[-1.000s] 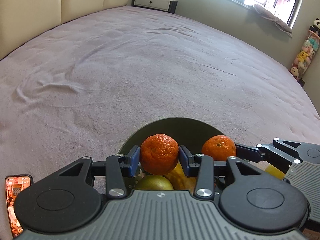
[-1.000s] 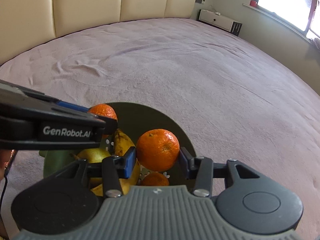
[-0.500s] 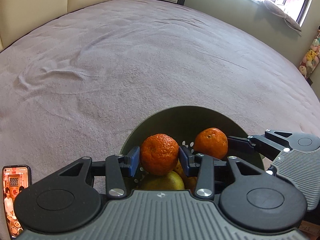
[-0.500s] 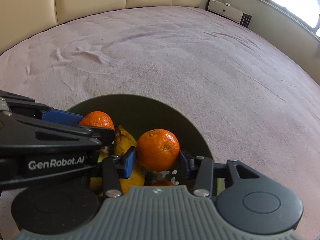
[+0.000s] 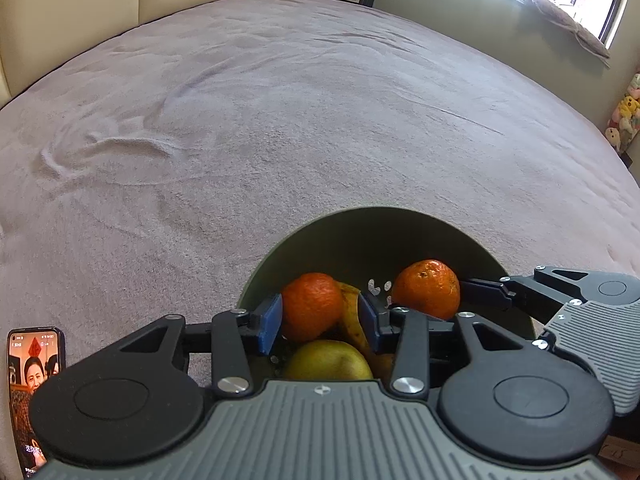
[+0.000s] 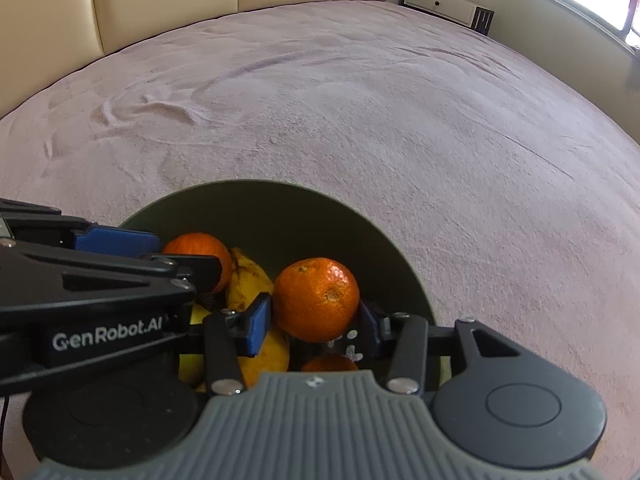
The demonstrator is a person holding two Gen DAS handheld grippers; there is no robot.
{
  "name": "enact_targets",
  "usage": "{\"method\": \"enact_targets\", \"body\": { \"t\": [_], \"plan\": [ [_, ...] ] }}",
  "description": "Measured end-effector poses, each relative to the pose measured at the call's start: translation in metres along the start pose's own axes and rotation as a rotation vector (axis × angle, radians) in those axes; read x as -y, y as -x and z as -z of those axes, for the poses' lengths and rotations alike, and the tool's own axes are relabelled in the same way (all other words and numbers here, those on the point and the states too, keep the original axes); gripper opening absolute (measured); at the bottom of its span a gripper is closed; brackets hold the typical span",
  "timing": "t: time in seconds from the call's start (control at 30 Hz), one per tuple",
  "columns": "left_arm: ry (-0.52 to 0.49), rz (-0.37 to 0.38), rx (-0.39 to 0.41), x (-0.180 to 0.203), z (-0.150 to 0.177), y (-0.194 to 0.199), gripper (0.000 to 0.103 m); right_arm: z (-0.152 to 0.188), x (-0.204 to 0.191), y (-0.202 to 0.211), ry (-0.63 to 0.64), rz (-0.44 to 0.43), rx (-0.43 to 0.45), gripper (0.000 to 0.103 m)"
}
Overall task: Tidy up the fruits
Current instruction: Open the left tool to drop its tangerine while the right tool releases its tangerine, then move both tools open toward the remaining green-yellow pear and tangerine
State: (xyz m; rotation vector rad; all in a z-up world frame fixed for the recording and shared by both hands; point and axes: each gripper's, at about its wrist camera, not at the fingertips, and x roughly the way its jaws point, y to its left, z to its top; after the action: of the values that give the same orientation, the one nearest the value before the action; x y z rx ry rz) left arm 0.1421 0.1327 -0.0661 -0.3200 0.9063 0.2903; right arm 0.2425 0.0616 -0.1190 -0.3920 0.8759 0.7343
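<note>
Orange tangerine [image 5: 312,306] released; left tongs [image 5: 318,322] opened.

- Left wrist view looks forward and down, close over the dark green round bowl [image 5: 372,224] on the mauve bed [image 5: 280,120].
- Right wrist view faces likewise from the right; both share that bowl [image 6: 256,200].

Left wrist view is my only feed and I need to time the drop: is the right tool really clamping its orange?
Observer: Yes. In the right wrist view, both blue pads of the right tool press the held orange.
Operator: What lies under it?
Observer: A smaller orange sits low in the bowl, just below the held one in that picture.
Operator: Anything beside it?
Observer: A banana with dark speckles lies to its left.
</note>
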Motion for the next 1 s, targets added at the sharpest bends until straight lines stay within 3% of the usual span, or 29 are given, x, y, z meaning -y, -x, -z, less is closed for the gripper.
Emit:
{"method": "enact_targets", "body": {
  "t": [0.37, 0.5, 0.83, 1.0],
  "plan": [
    [-0.032, -0.042, 0.029, 0.010, -0.003, 0.010, 0.074, 0.003, 0.004, 0.016, -0.001, 0.034, 0.020, 0.046],
    [-0.064, -0.055, 0.052, 0.015, -0.005, 0.019, 0.077, 0.003, 0.006, 0.030, -0.004, 0.073, 0.041, 0.059],
    [-0.174, -0.041, 0.136, 0.041, -0.008, 0.047, 0.084, 0.024, 0.025, 0.085, -0.120, 0.179, 0.118, 0.070],
    [-0.201, 0.015, 0.170, 0.052, -0.006, 0.060, 0.085, 0.045, 0.037, 0.116, -0.192, 0.245, 0.149, 0.073]
  ]
}}
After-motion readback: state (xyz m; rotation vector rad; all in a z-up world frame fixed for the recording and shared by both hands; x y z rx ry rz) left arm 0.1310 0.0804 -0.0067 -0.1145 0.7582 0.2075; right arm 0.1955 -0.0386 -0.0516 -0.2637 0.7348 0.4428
